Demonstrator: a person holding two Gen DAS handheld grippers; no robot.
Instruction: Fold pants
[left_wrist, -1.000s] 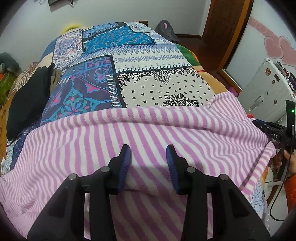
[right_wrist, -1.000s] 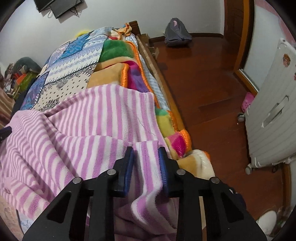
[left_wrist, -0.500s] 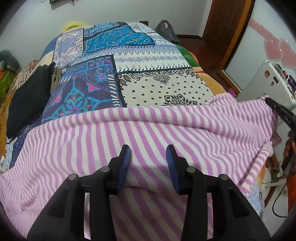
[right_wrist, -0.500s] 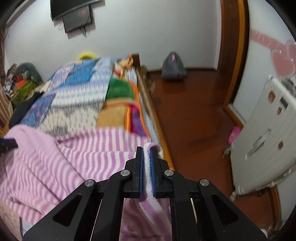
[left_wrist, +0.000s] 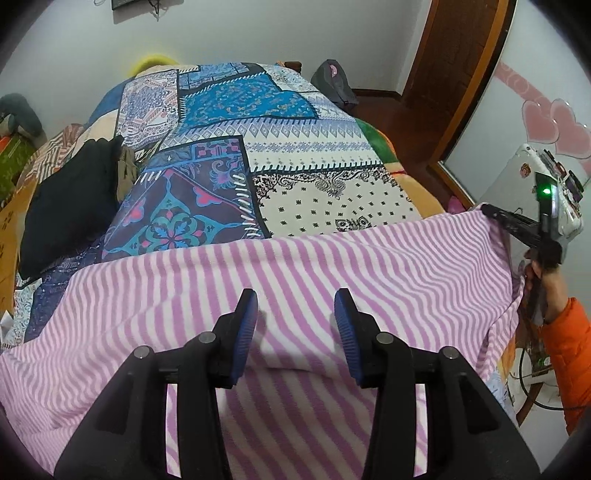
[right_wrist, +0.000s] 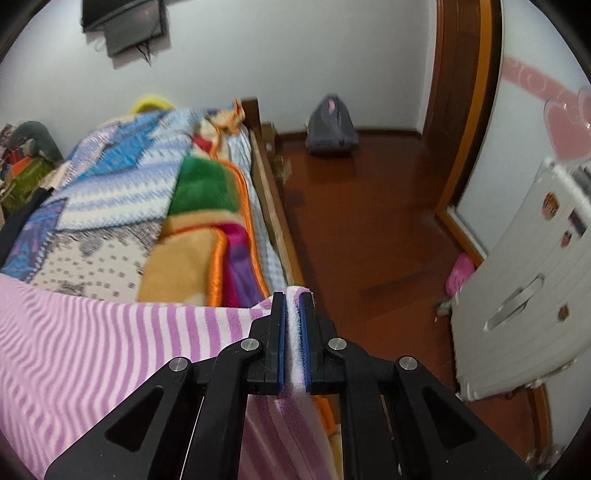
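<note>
The right hand-held gripper (right_wrist: 291, 328) was closed tight on the pants (left_wrist: 295, 266) edge, probably to lift it for folding. The left hand-held gripper (left_wrist: 295, 314) hung wide open above the fabric on the bed (left_wrist: 325, 177), holding nothing.

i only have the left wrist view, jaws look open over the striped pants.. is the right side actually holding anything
Observer: Yes. The right gripper is shut on an edge of the striped pants, with fabric pinched between its pads.
Operator: where is that edge relative to the bed
Observer: At the bed's floor-side edge, beside the orange-trimmed blanket.
Operator: anything on the floor under it
Observer: Bare wooden floor directly ahead; a grey backpack sits far off by the wall.
</note>
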